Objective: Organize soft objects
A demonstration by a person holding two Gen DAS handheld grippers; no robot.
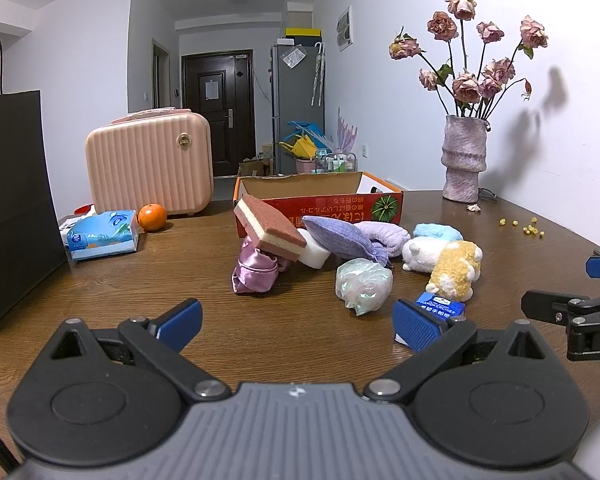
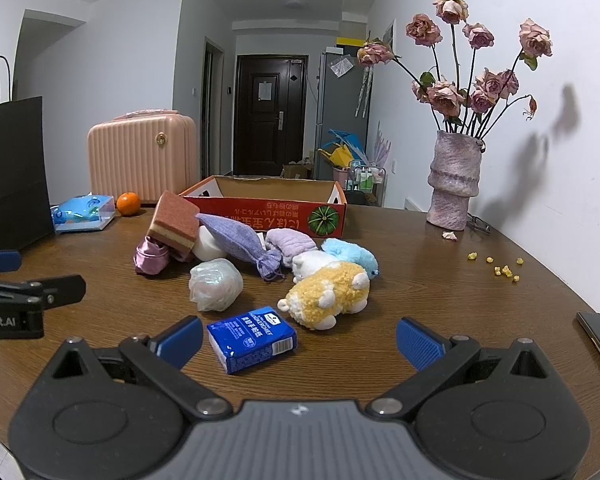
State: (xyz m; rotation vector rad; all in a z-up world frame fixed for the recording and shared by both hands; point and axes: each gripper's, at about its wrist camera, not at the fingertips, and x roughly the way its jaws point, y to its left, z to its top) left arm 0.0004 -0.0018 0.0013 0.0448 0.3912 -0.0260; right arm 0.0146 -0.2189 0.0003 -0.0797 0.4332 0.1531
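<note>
Soft things lie heaped on the tabletop point(image 2: 380, 360) before the empty cardboard box point(image 2: 268, 204), so with your left tool point(image 1: 296, 324) and right tool point(image 2: 298, 338) both spread wide and holding nothing, take the near tissue pack point(image 2: 252, 338) first, squeezing gently across its narrow sides.

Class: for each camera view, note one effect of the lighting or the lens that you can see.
Left wrist view: the flowers cast a dark, blurred shadow on the white wall; dark fisheye corners. Right wrist view: the table edge bows into a curve, and the wood shows a soft sheen.
</note>
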